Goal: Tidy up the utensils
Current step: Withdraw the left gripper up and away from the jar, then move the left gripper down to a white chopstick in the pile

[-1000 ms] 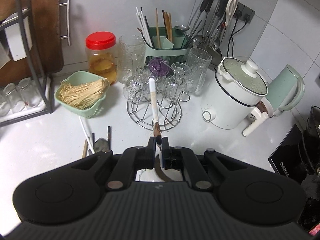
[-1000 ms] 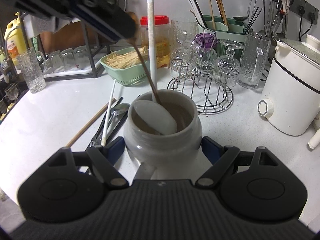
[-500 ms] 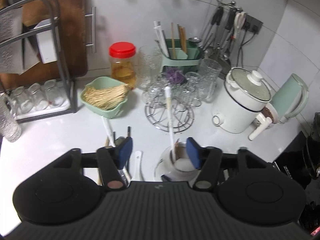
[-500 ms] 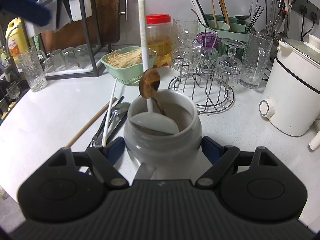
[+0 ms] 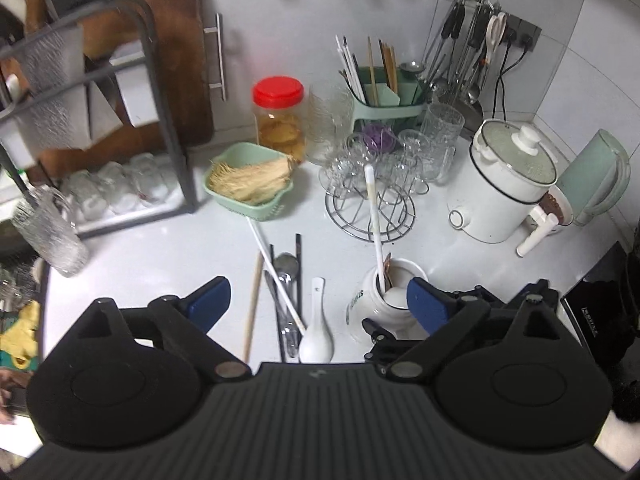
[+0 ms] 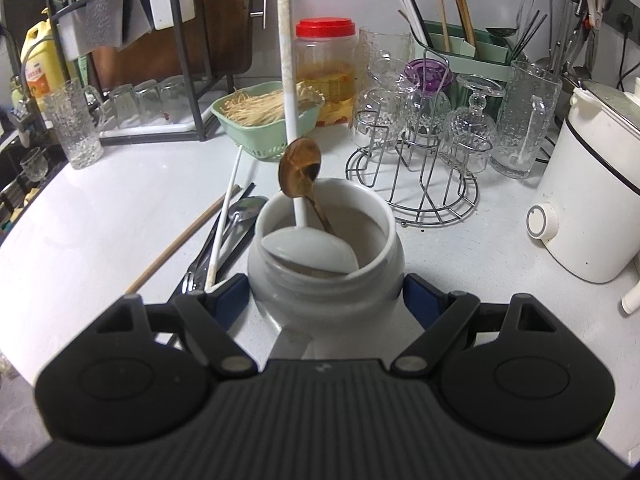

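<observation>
While raised, left tool (image 5: 318,300) spread, right tool (image 6: 324,294) clasping jar (image 6: 320,280)

A white jar (image 6: 324,268) at lower centre holds a tilted white ladle (image 6: 290,92) and a wooden spoon (image 6: 300,168); loose utensils (image 6: 228,232) lie to its left.

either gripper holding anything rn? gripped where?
Right gripper clamps the white ceramic jar by its lower sides, one blue pad on each flank. Left gripper is open and holds nothing.
</observation>
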